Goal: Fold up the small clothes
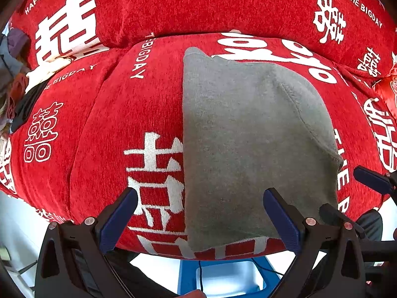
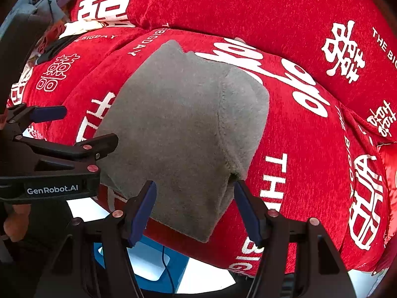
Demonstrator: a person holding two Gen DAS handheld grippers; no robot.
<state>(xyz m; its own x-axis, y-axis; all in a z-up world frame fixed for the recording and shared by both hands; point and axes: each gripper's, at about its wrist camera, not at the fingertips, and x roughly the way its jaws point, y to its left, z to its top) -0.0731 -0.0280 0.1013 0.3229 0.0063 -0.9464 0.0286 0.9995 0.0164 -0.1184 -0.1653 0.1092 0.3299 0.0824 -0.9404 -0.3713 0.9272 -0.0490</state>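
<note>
A folded grey garment (image 1: 248, 136) lies flat on the red seat cushion (image 1: 104, 129), its near edge close to the cushion's front. My left gripper (image 1: 200, 192) hovers open over the garment's near left edge, one finger above the red cover and the other above the grey cloth. In the right wrist view the grey garment (image 2: 178, 124) reaches in between the fingers of my right gripper (image 2: 194, 186), which stands open above its near right corner, by the stitched seam. Each gripper shows in the other's view: right gripper (image 1: 339, 188), left gripper (image 2: 91, 124), both open.
The red cover with white characters also wraps the back cushion (image 1: 198, 5). A heap of mixed clothes (image 1: 15, 74) sits at the far left. A shiny red item (image 1: 387, 87) lies at the right. Below the cushion's front edge stands a blue stool (image 1: 223, 278) with a cable.
</note>
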